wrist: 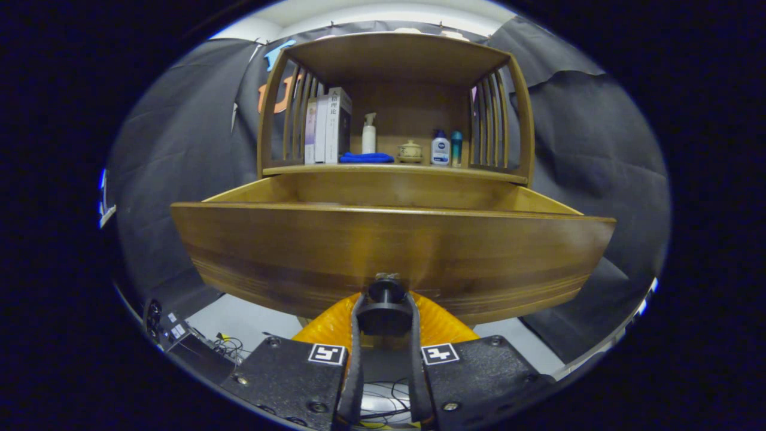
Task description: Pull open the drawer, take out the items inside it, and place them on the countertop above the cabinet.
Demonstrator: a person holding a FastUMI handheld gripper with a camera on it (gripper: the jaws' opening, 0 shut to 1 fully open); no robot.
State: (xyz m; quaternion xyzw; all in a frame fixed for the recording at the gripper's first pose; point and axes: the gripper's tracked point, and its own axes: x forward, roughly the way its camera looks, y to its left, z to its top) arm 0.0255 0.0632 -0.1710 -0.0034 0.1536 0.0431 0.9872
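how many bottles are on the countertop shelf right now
3: a white pump bottle behind the blue cloth, and a white bottle with a teal bottle beside it, right of the small pot. Others may be hidden.

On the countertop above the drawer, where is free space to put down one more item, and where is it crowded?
On the countertop, bare patches lie between the spray bottle and the small lidded pot, and along the front edge. The left is crowded by books and blue cloth; the right by two bottles. The gripper is shut on the drawer knob.
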